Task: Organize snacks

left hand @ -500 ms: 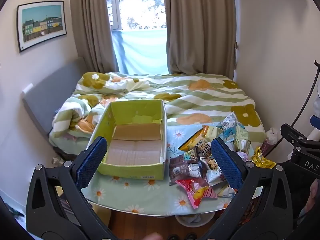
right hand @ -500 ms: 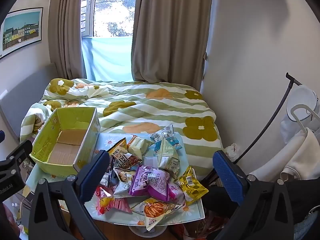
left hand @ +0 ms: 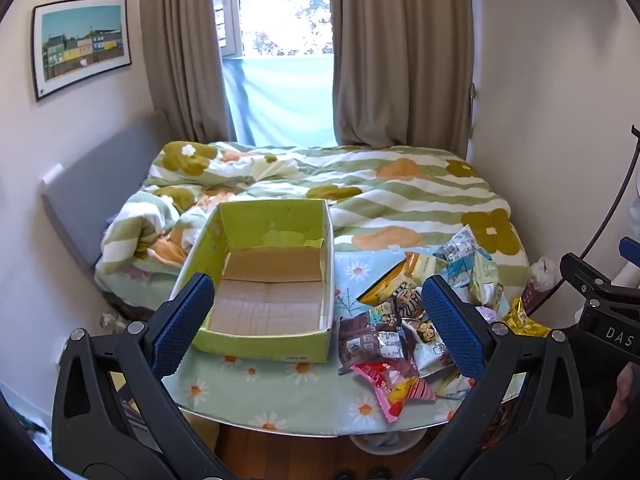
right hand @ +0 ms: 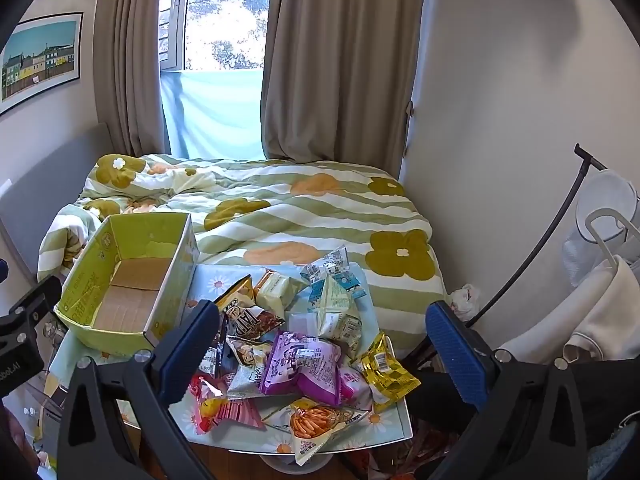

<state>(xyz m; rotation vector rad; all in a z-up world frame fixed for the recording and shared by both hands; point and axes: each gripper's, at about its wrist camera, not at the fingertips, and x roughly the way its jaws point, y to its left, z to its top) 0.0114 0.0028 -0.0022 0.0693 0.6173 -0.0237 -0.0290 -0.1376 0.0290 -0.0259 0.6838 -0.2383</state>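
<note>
Both my grippers are spread wide with nothing between the blue pads: my left gripper (left hand: 318, 320) hangs over the green cardboard box (left hand: 264, 280), my right gripper (right hand: 322, 340) over the snack pile (right hand: 304, 340). The box sits on the daisy-print table (left hand: 280, 400), open side up, its long axis running 6 to 12 o'clock toward the bed (left hand: 380, 192). The snacks lie at 3 o'clock of the box, just beside it. The purple packet (right hand: 304, 364) lies mid-pile, the yellow one (right hand: 386, 368) at its 3 o'clock. Packet print is too small to read. "DAS" shows on the right gripper's body in the left wrist view.
</note>
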